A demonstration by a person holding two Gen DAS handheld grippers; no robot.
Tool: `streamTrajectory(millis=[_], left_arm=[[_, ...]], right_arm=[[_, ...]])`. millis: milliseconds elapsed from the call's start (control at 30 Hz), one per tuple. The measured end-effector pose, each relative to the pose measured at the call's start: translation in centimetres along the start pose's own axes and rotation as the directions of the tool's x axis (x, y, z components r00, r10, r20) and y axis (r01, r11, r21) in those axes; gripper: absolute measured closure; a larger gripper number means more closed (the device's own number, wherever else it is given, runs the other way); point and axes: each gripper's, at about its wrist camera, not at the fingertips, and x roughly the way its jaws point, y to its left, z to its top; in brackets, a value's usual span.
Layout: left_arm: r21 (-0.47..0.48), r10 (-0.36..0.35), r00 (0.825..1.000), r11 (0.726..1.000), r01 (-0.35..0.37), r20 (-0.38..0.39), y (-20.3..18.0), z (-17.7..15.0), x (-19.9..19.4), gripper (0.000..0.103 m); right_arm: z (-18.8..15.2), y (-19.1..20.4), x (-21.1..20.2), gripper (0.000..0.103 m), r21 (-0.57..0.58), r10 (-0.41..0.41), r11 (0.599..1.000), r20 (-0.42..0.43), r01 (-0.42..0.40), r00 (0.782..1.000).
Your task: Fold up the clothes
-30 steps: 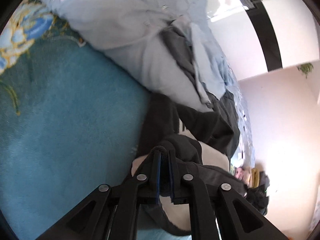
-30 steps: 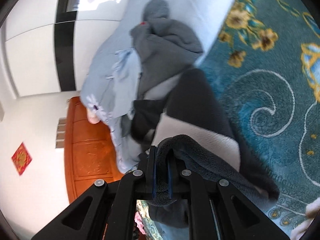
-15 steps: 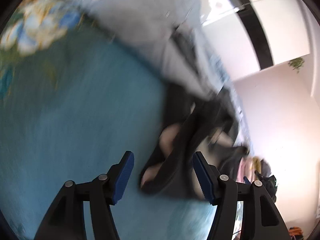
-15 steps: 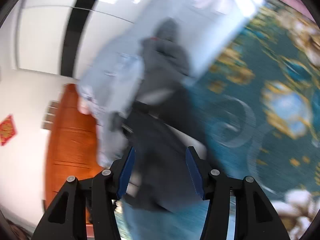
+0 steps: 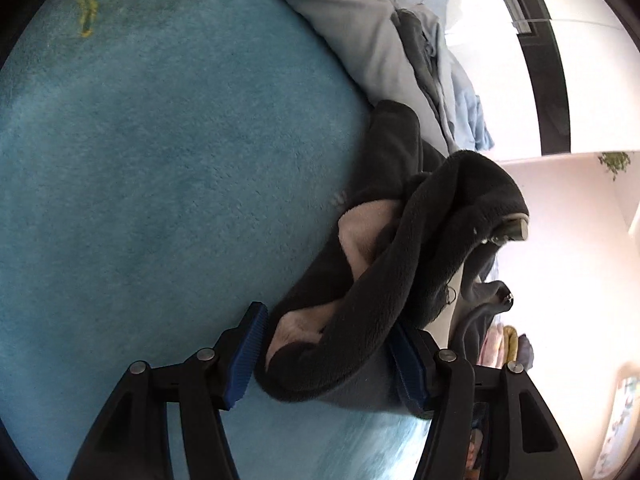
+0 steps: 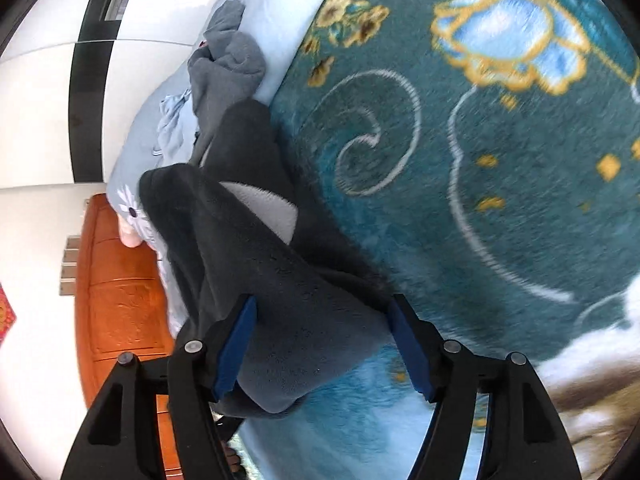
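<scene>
The dark fleece garment (image 5: 400,280) lay on the bed (image 5: 160,180), on the teal blanket (image 6: 500,200), close to the edge where the pale blue quilt (image 5: 360,20) was heaped. It lay in a long, loose band, doubled over on itself, and I judge it was put down there because the open blanket gave a flat place for the next fold. In the left wrist view the upper layer curled back and showed a pale, cream-coloured panel (image 5: 360,228); in the right wrist view a light grey patch (image 6: 264,208) showed between the dark layers.

The left hand-held gripper (image 5: 328,356) stood with its jaws apart, one on each side of the near end of the garment. The blue pads (image 5: 248,356) did not press on the cloth. The jaws had just been opening, and the fleece lay loose between them. The right hand-held gripper (image 6: 320,348) was likewise spread wide over the other end, and its jaws had just been opening further; the cloth lay between them but was not clamped. It seemed to me that both ends had been released so that the garment could settle.

The fleece looked thick, soft and plushy, with rounded edges, so its folds would probably be bulky and not sharp. The blanket had a short pile, with golden flowers and white curls. The quilt looked smooth and thin, and a grey garment (image 6: 228,64) lay crumpled on it.
</scene>
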Motion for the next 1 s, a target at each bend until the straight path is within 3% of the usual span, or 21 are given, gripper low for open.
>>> streamTrajectory(millis=[67,200,367,633,800,867,933,1000], left_arm=[[-0.024,-0.009,1.0,1.0,0.009,0.008,0.2,0.1,0.0,0.04],[-0.035,-0.018,1.0,0.999,0.018,0.01,0.3,-0.5,-0.3,0.04],[-0.063,-0.024,1.0,0.998,0.026,0.019,0.6,-0.9,-0.3,0.04],[-0.118,-0.061,0.998,0.991,0.064,0.032,1.5,-0.6,-0.3,0.038],[-0.125,-0.035,0.999,0.991,0.039,0.037,0.8,-0.2,-0.2,0.039],[-0.118,-0.006,0.999,0.993,0.011,0.043,0.3,-0.5,-0.4,0.043],[-0.111,0.025,0.999,0.994,-0.019,0.048,-0.3,-0.7,-1.0,0.063],[-0.098,0.043,0.998,0.994,-0.038,0.05,-1.1,-1.0,-1.6,0.076]], right_arm=[[-0.5,0.0,-0.4,0.033,-0.013,-0.022,1.0,-0.004,0.022,1.0],[-2.3,-1.5,-2.9,0.033,0.033,0.046,0.998,-0.007,-0.046,0.999],[-3.2,-0.7,-0.6,0.033,0.07,0.064,0.996,-0.046,-0.061,0.997],[-0.7,0.9,2.2,0.032,0.096,0.069,0.992,0.084,-0.077,0.994],[0.3,1.8,2.7,0.034,0.133,0.05,0.989,0.132,-0.068,0.99],[0.3,1.9,2.7,0.041,0.163,0.037,0.985,0.141,-0.06,0.989],[0.1,2.0,2.3,0.047,0.174,0.033,0.983,0.141,-0.057,0.989],[0.0,2.3,1.9,0.055,0.172,0.031,0.984,0.141,-0.055,0.99]])
